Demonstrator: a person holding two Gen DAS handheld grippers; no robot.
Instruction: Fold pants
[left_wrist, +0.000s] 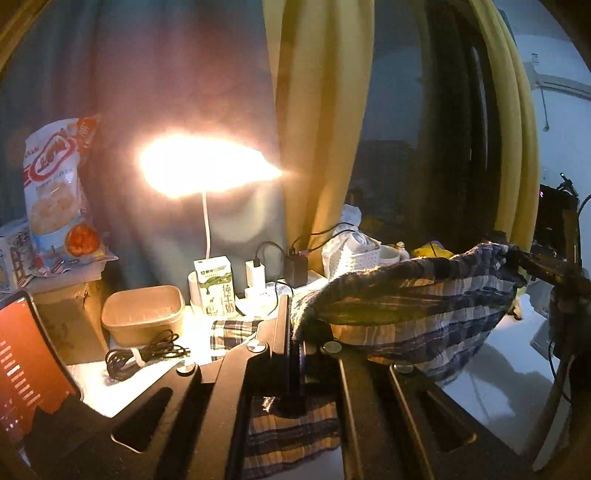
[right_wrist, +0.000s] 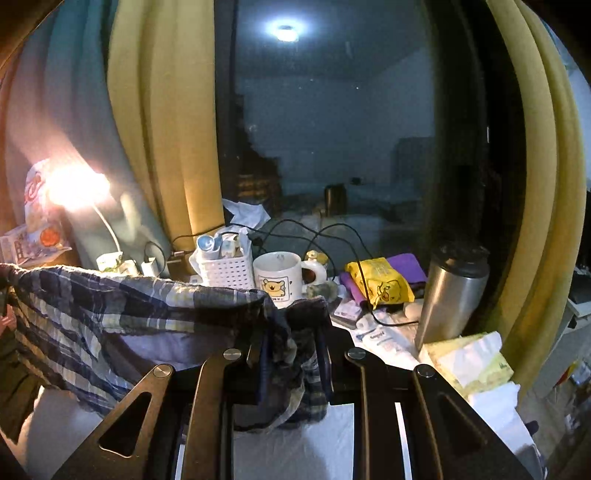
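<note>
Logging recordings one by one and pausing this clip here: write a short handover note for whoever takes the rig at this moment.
Left gripper: shut on the plaid pants at one end of the top edge.
Right gripper: shut on the pants at the other end.
Pants hang stretched between the two above the white table, lower cloth drooping.
Done: pants picked up and spread.
Left: lay them down and make every fold; none visible yet.

Crinkled plaid cloth pants (right_wrist: 110, 310); seemingly brushed-metal flask (right_wrist: 452, 291)
</note>
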